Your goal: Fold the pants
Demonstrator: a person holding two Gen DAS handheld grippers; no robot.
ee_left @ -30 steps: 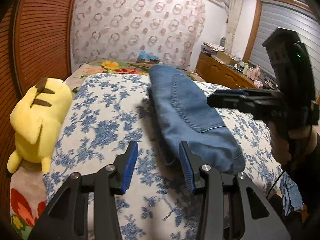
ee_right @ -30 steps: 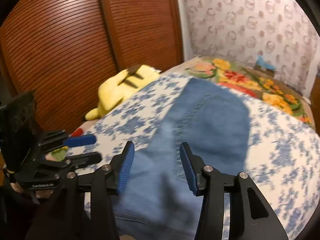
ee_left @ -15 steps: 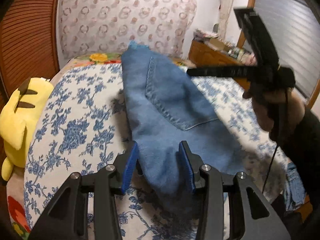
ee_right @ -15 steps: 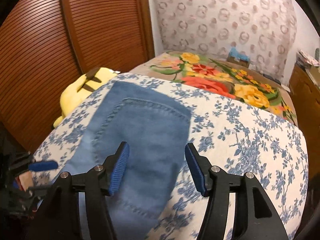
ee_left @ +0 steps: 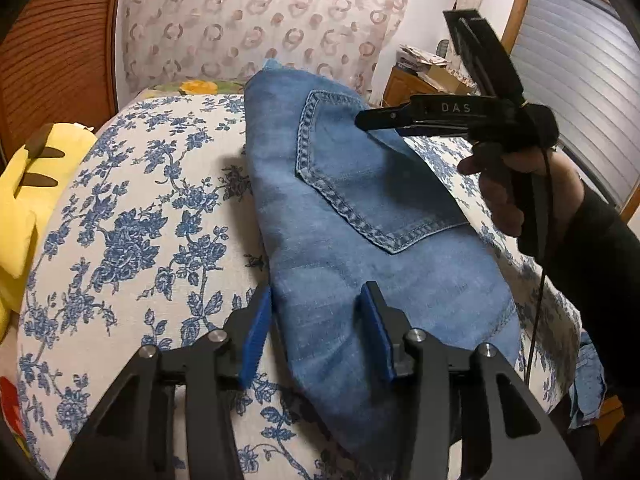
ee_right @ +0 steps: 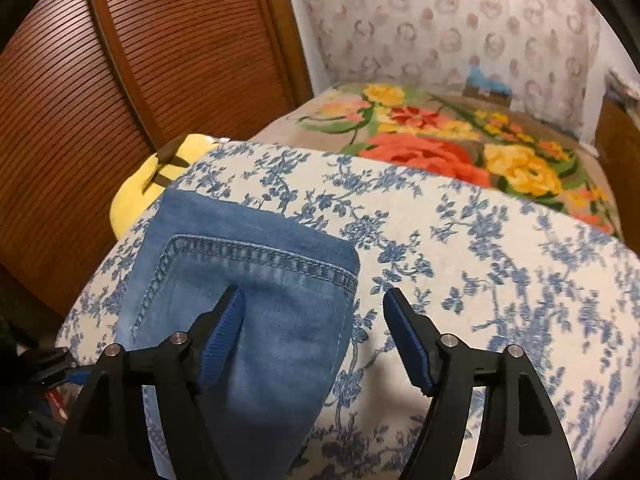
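Note:
Folded blue jeans (ee_left: 360,240) lie lengthwise on the bed with a back pocket (ee_left: 360,184) facing up. My left gripper (ee_left: 316,332) hovers over their near end. Its jaws are opening slightly, denim shows between the blue pads, and they do not press on it. A hand holds my right gripper (ee_left: 364,120) over the far end, by the pocket. In the right wrist view the right gripper (ee_right: 316,336) straddles the right edge of the jeans (ee_right: 256,280). Its jaws are opening wide, one finger over denim and the other over the bedcover.
The bed has a white bedcover with blue flowers (ee_left: 140,220), and a bright floral blanket (ee_right: 460,144) beyond it. A yellow plush toy (ee_left: 24,208) lies at the bed's left edge by a louvred wooden door (ee_right: 120,80). A cluttered dresser (ee_left: 408,80) stands at the right.
My left gripper has moved from beside the jeans to over their near end. The right gripper has travelled along the jeans to the pocket end, and its jaws have widened.

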